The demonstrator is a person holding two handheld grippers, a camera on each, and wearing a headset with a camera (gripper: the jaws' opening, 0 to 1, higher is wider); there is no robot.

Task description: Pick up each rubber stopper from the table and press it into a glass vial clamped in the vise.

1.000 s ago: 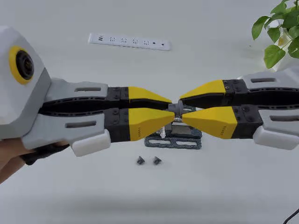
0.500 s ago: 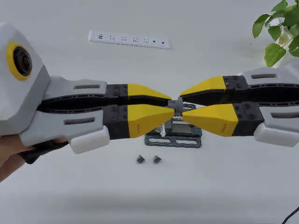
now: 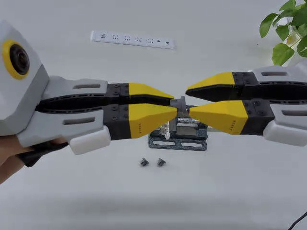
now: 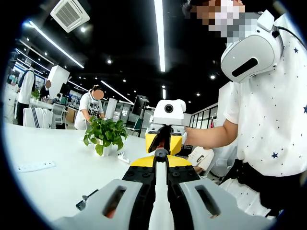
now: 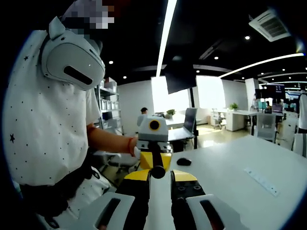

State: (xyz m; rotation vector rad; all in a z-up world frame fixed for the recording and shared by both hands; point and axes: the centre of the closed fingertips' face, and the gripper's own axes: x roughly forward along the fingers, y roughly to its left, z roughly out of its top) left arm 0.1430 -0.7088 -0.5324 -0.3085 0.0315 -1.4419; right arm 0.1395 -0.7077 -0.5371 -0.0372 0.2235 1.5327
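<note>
Left hand-held gripper (image 3: pixel 173 106) was pinched shut on a rubber stopper (image 3: pixel 180 104), in the air above the vise (image 3: pixel 178 140). Right hand-held gripper (image 3: pixel 188 101) was slightly parted around its far end. My call: clamp right squarely before left releases, then line up over the glass vial (image 3: pixel 166 129). Two spare stoppers (image 3: pixel 144 163) lay on the bench (image 3: pixel 230 191).

Place: an open-plan office is showing here.
Ceiling: long strip lights (image 4: pixel 159 33) are running overhead, and an air-conditioning unit (image 4: pixel 70 13) is sitting among them.
Furniture: white desks (image 4: pixel 53 177) and office chairs (image 5: pixel 265 125) are standing in rows.
Desk items: a power strip (image 3: pixel 133 40), a computer mouse (image 5: pixel 183 162) and a potted plant (image 4: pixel 104 135) are lying about.
People: a person (image 4: pixel 91 109) is standing in the background.
</note>
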